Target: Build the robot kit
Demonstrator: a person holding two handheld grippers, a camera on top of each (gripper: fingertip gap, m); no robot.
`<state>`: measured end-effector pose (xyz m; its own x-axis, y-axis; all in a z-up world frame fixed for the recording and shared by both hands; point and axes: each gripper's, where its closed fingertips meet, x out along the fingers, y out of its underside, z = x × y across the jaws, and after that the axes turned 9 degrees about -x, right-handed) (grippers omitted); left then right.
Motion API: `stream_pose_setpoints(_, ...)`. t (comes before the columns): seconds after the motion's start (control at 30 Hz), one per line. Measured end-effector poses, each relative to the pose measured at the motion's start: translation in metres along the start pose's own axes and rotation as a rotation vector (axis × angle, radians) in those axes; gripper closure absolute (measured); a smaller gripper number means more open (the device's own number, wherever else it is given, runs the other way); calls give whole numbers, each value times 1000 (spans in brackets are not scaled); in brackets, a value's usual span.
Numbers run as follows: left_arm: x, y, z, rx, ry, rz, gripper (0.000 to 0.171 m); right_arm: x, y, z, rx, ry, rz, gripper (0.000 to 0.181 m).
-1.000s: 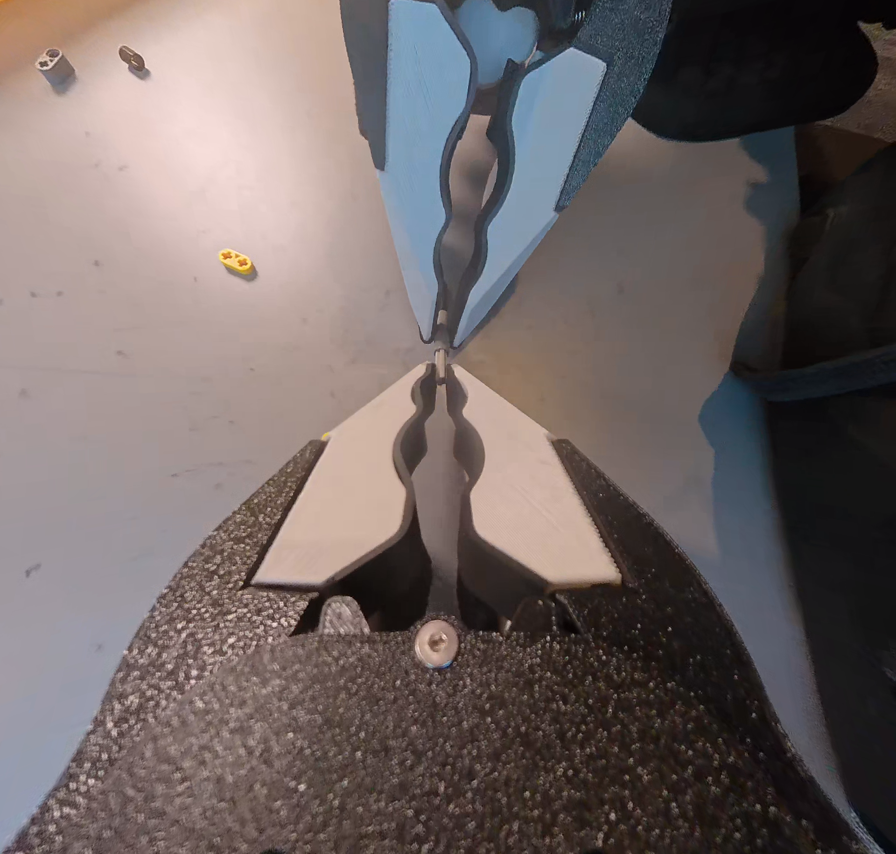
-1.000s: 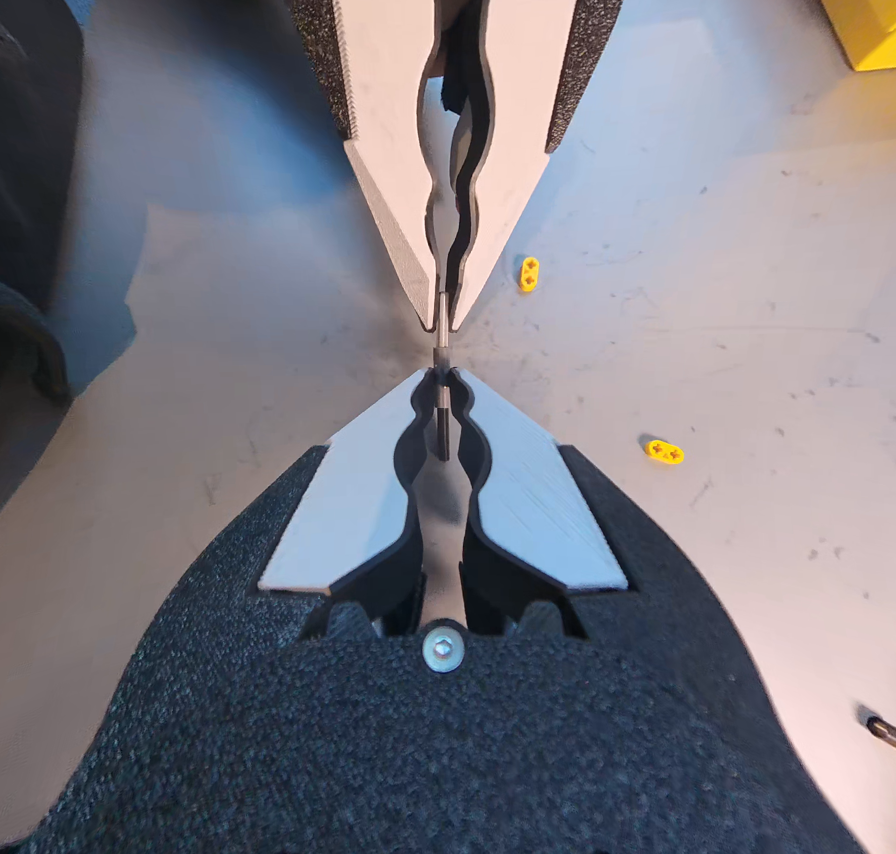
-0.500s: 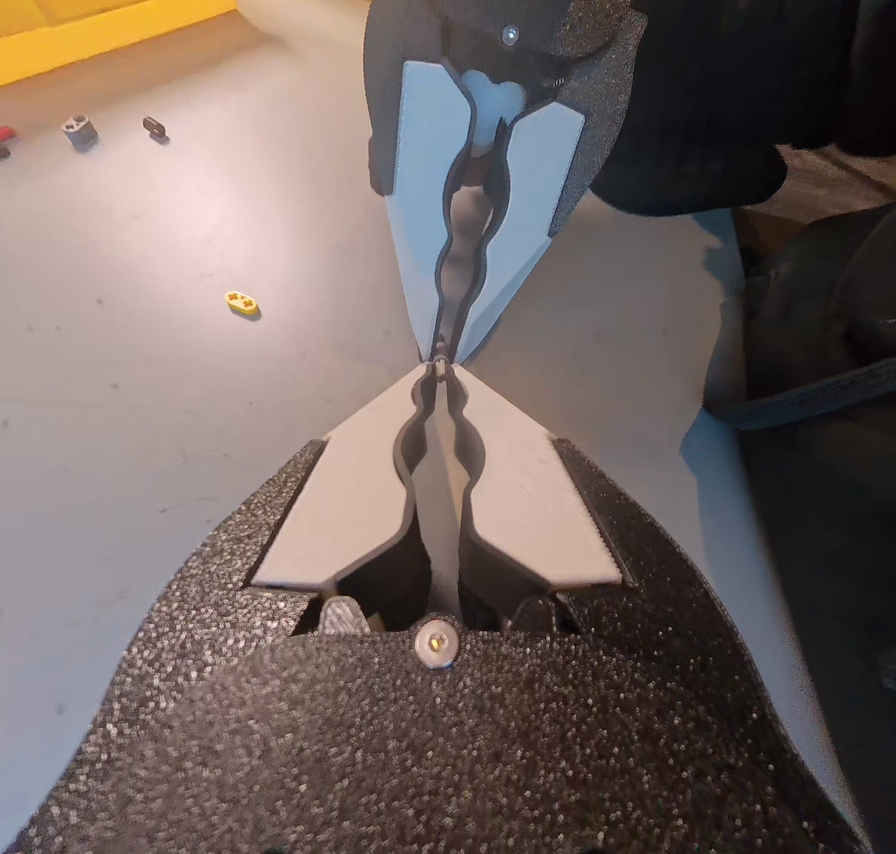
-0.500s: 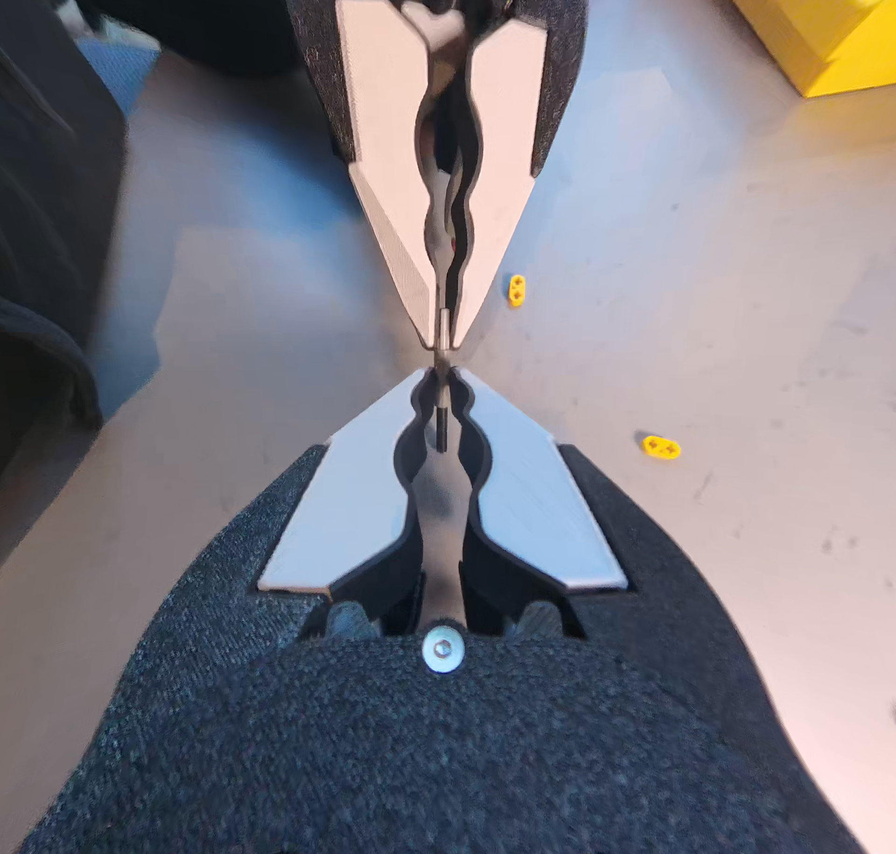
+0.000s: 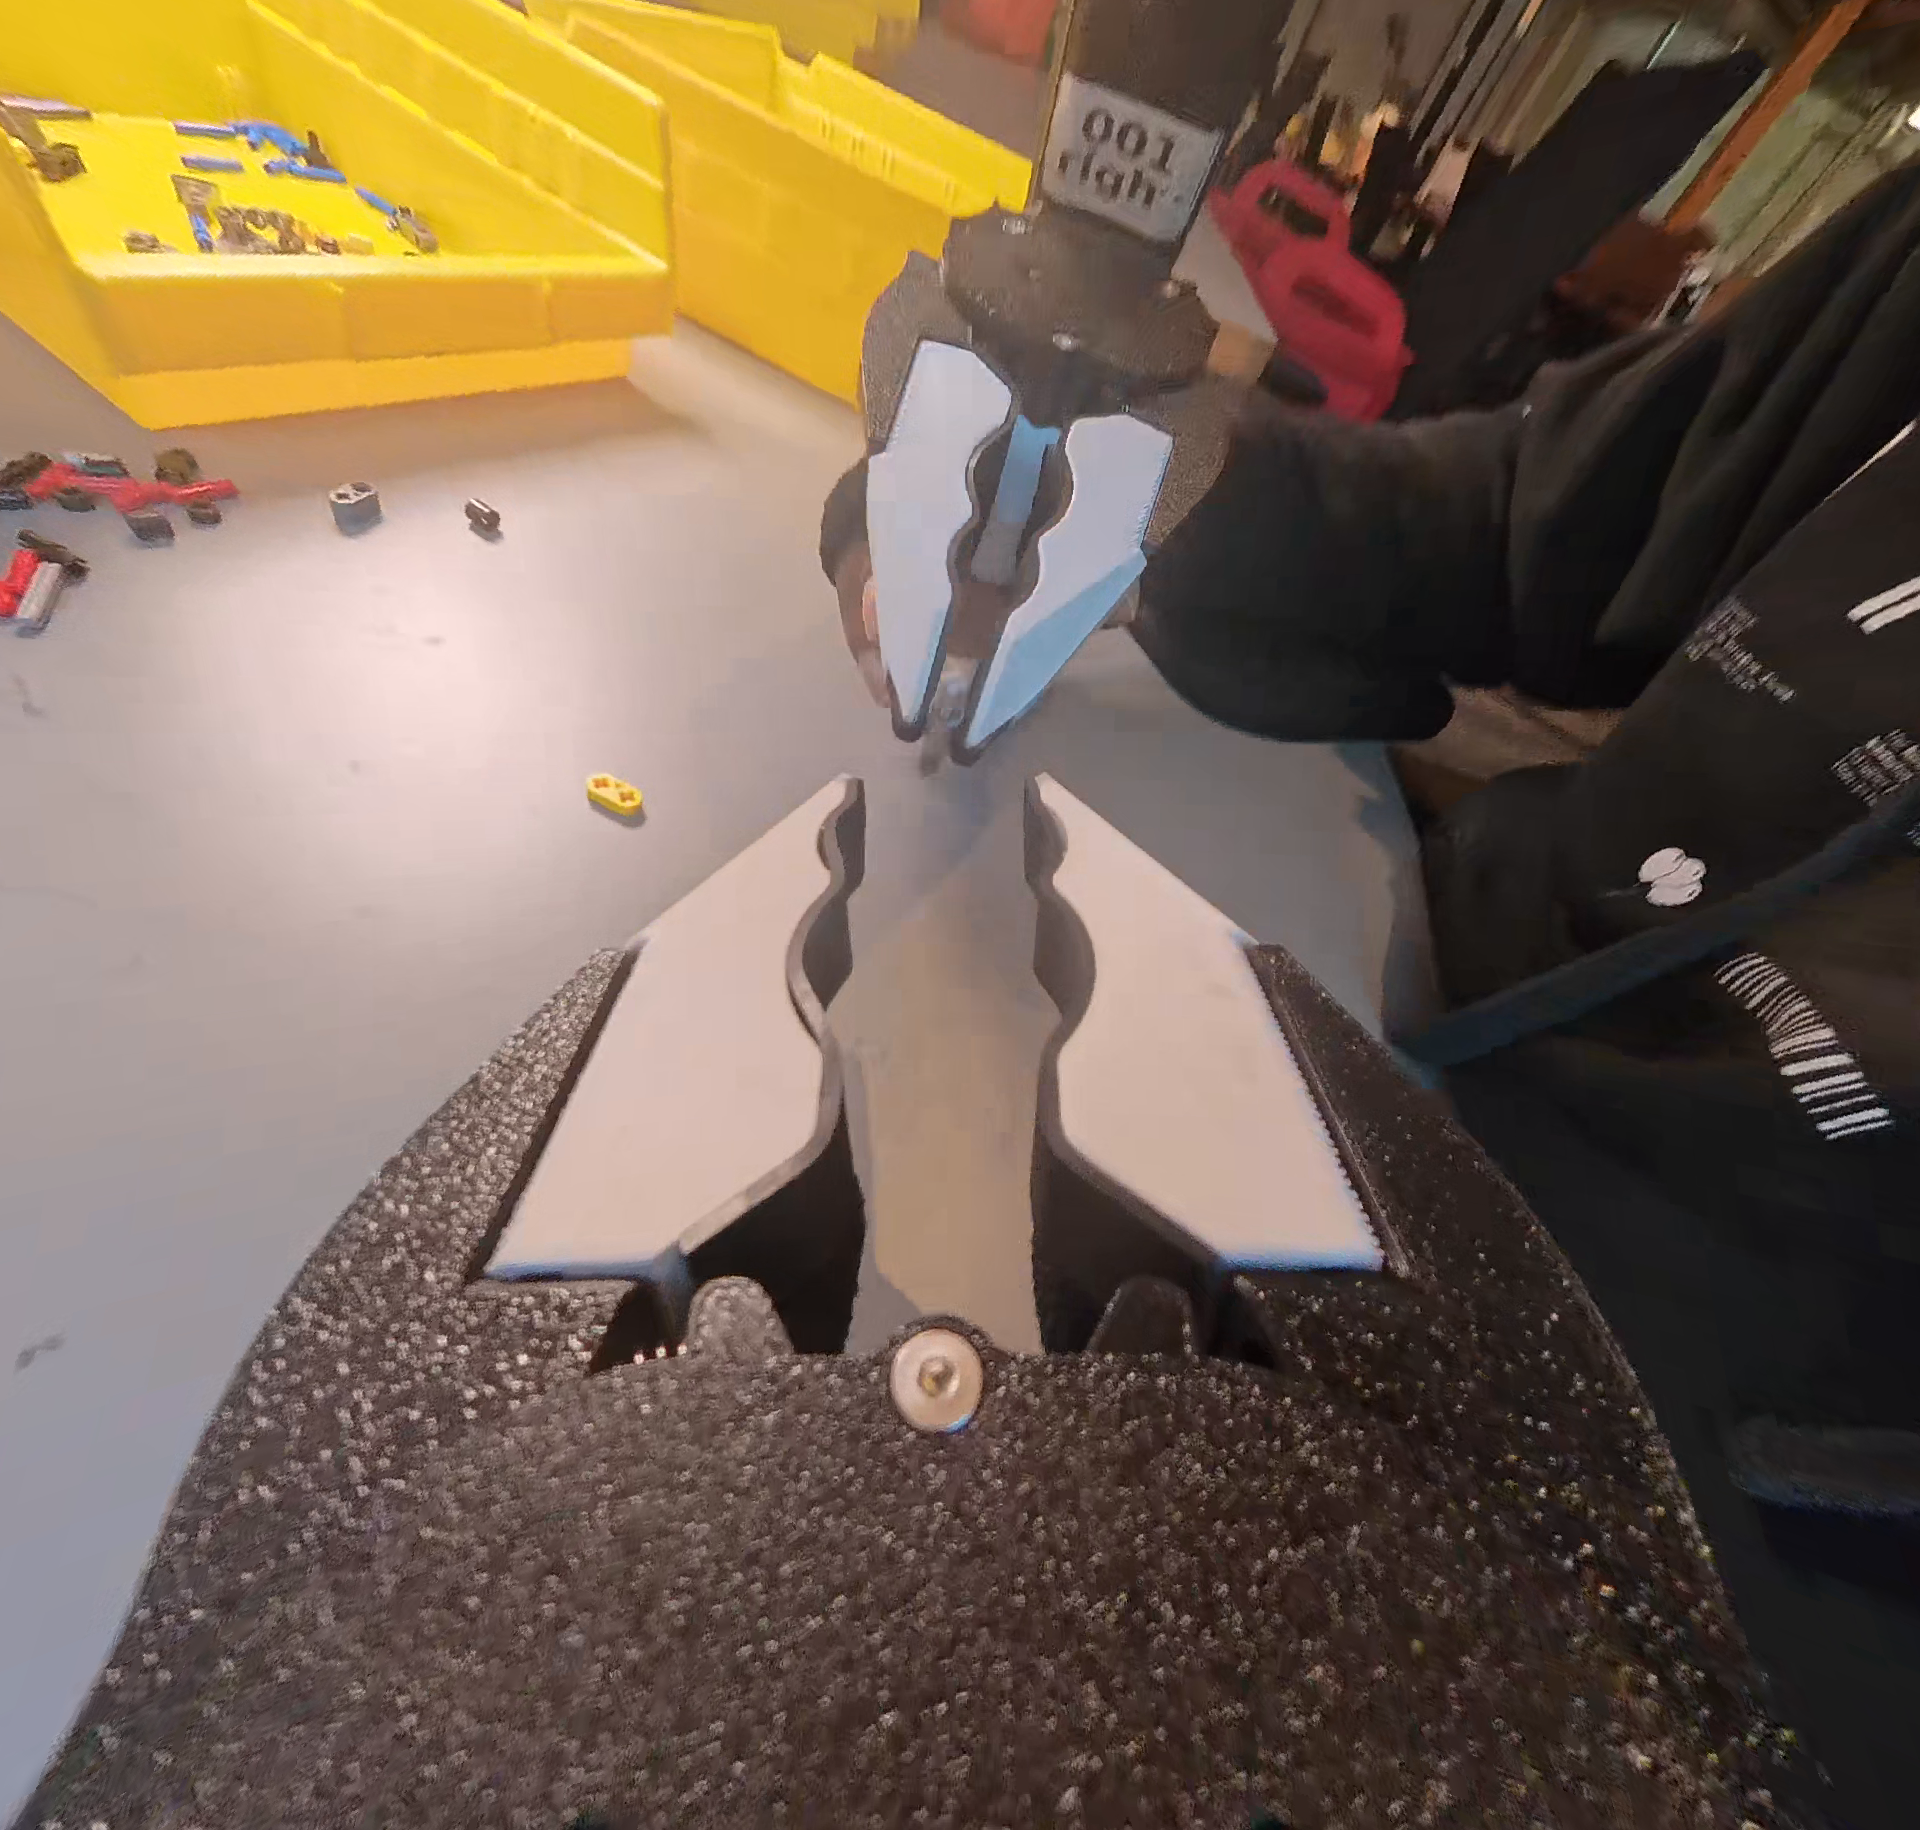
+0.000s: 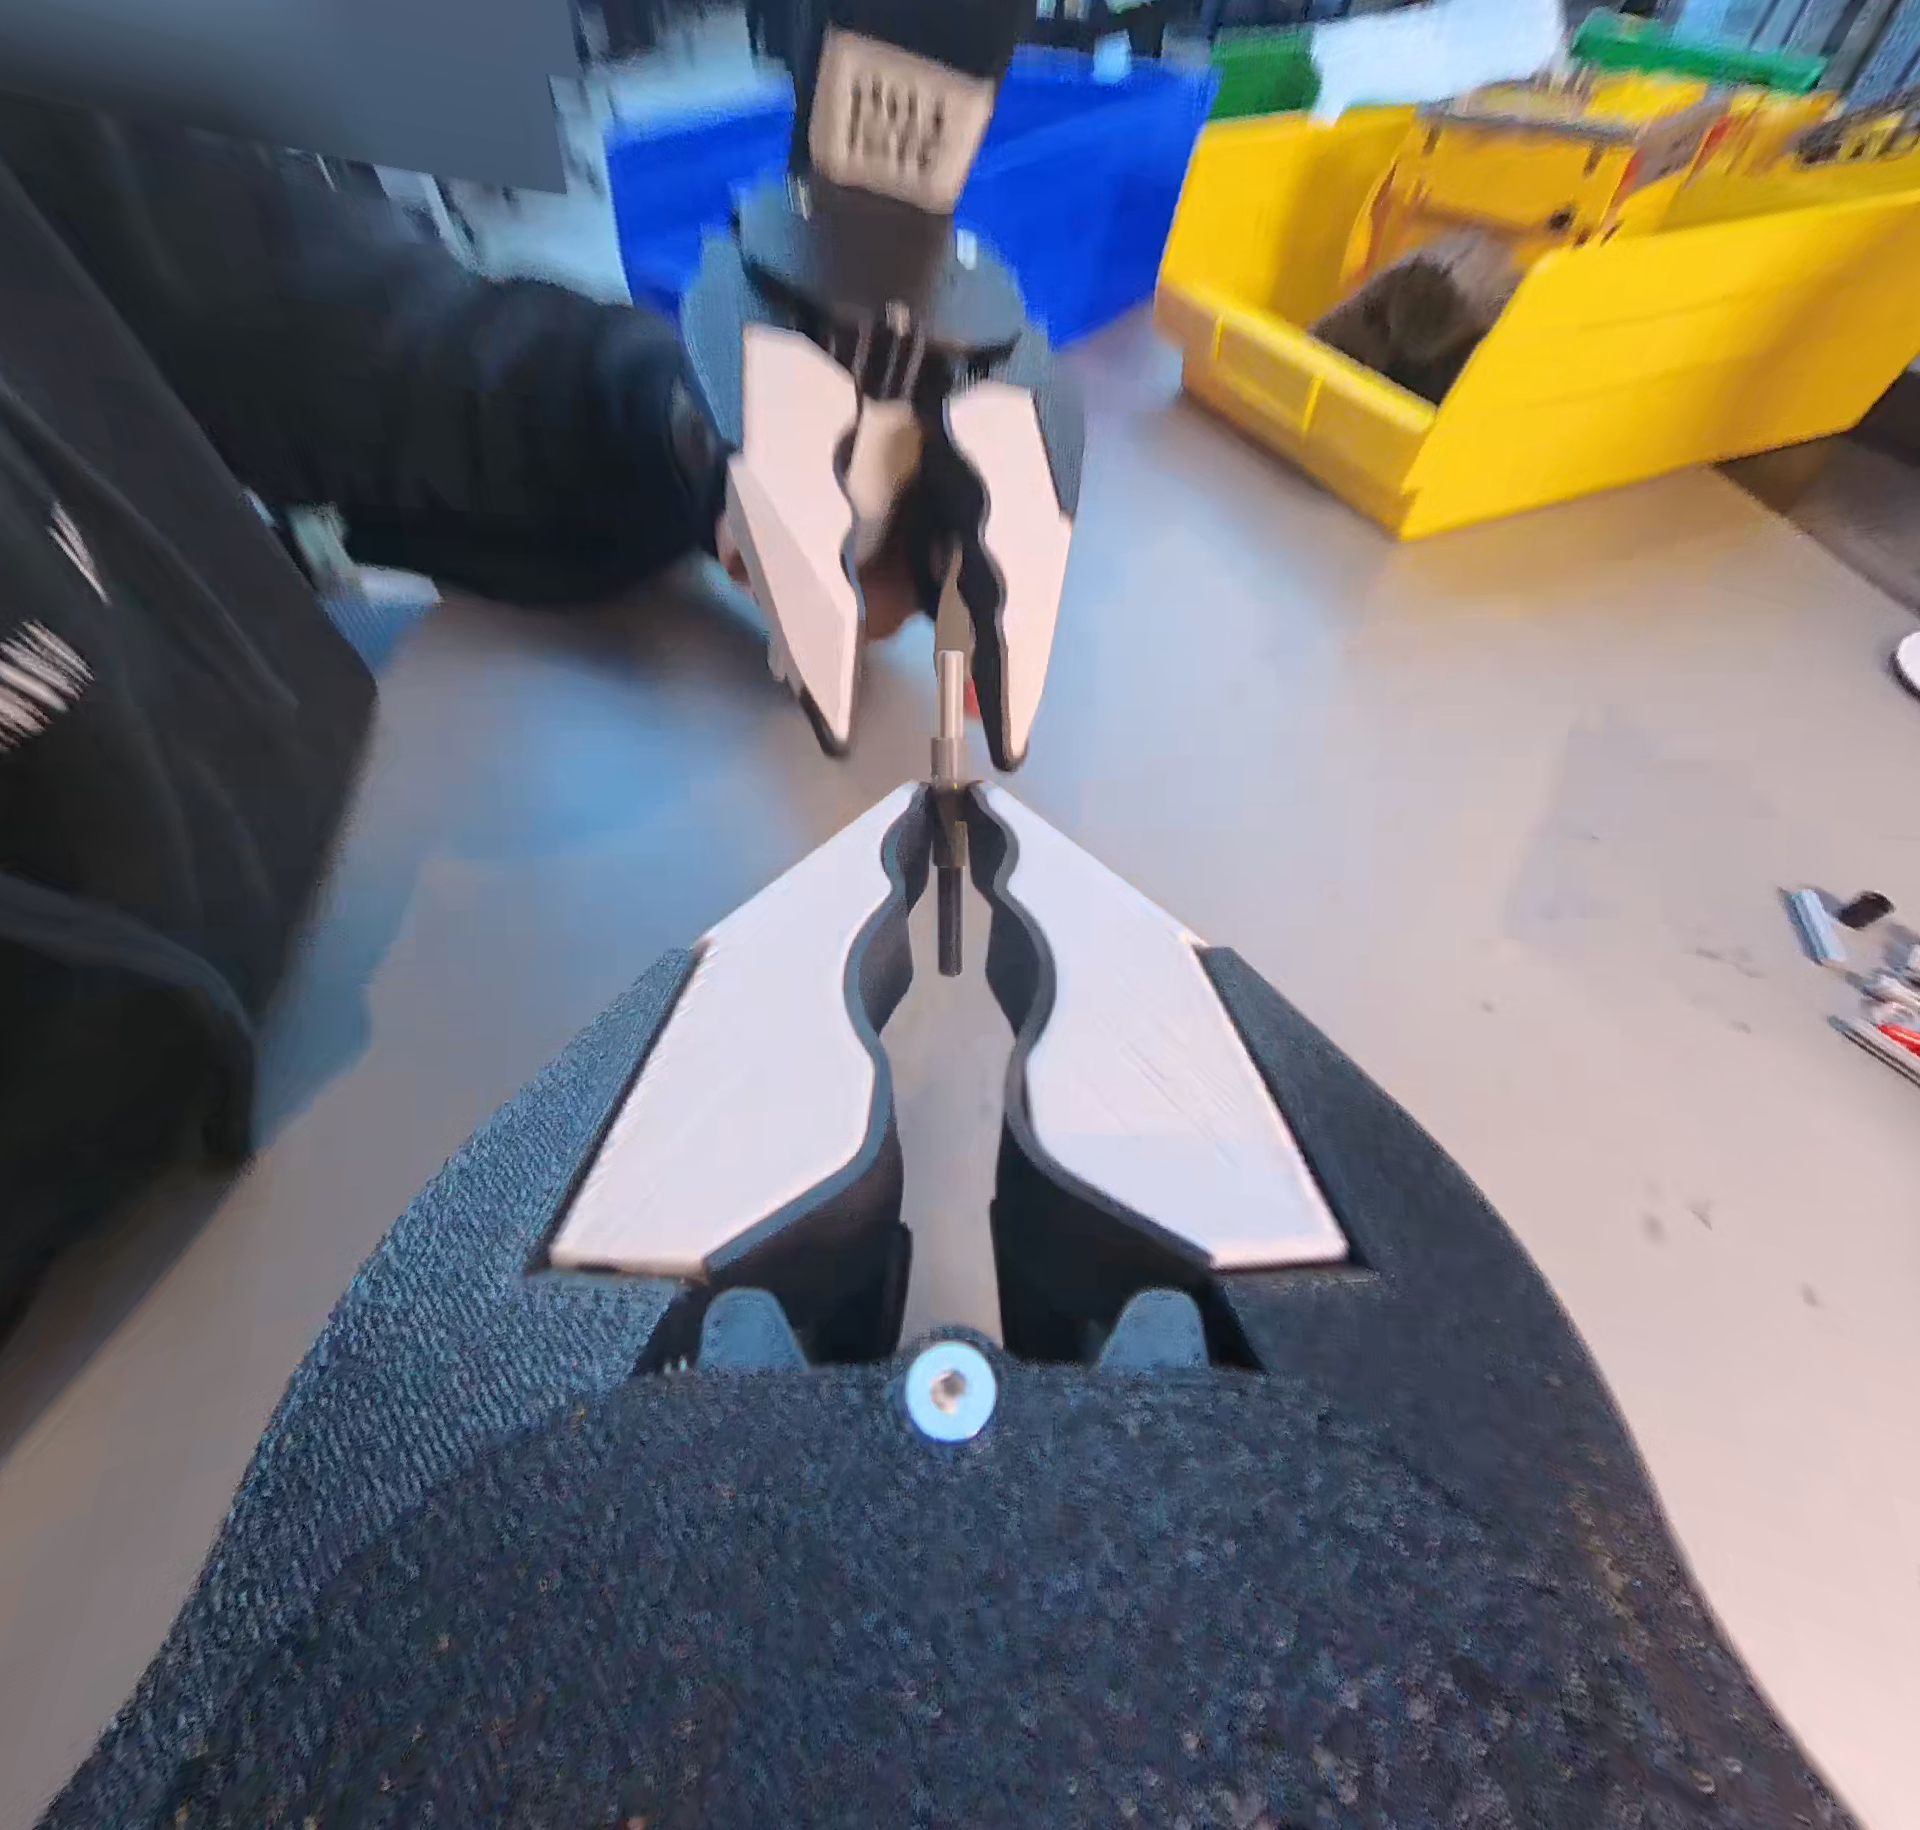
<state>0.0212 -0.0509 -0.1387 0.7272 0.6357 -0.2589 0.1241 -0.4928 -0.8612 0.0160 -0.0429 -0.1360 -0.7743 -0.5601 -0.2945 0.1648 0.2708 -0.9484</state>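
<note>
My right gripper (image 6: 948,791) is shut on a thin axle (image 6: 948,705), grey at the front and dark at the back, which pokes forward from its tips above the grey table (image 6: 1351,845). My left gripper (image 5: 943,793) is open and empty, facing the right one tip to tip. In the right wrist view the left gripper (image 6: 920,750) stands open around the axle's front end without gripping it. In the left wrist view the right gripper (image 5: 940,736) holds the axle (image 5: 951,705) just beyond my open fingers.
A small yellow two-hole piece (image 5: 614,793) lies on the table. Loose red, grey and black parts (image 5: 104,502) lie far left, more at the right edge (image 6: 1860,949). Yellow bins (image 5: 312,274) (image 6: 1558,357) and a blue bin (image 6: 1091,170) stand behind. Dark sleeves (image 5: 1455,554) hold both grippers. Left and right tips are no more than a few centimetres apart.
The left gripper has opened and let go of the axle, which both held before. Both grippers have tilted up and drawn slightly apart, bringing the bins into view.
</note>
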Motion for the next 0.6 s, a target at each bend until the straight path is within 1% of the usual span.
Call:
stream_pose_setpoints(0.07, 0, -7, -5, -55, 53, -50, 143, -2, -20, -2, 93, -8, -145, 175)
stream_pose_setpoints(0.13, 1, -16, -13, -86, 110, -101, 143, -3, -39, -2, 214, -49, -292, 175)
stream_pose_setpoints(0.2, 2, -24, -21, -97, 149, -139, 146, -2, -48, -6, 353, -81, -398, 175)
stream_pose_setpoints(0.27, 3, -27, -22, -105, 154, -159, 154, -2, -51, -10, 466, -104, -469, 175)
stream_pose_setpoints(0.37, 2, -30, -21, -155, 170, -182, 159, 1, -50, -11, 530, -133, -483, 175)
stream_pose_setpoints(0.43, 0, -29, -18, -212, 185, -193, 162, 3, -46, -11, 527, -128, -460, 175)
stream_pose_setpoints(0.47, 0, -28, -16, -243, 195, -193, 168, 3, -46, -10, 528, -137, -454, 175)
stream_pose_setpoints(0.53, 0, -25, -16, -296, 224, -170, 168, 4, -43, -9, 502, -132, -419, 174)
stream_pose_setpoints(0.57, 0, -24, -16, -323, 233, -161, 168, 3, -42, -9, 454, -117, -398, 166)
stream_pose_setpoints(0.6, -1, -24, -16, -349, 248, -153, 168, 1, -42, -9, 380, -95, -369, 151)
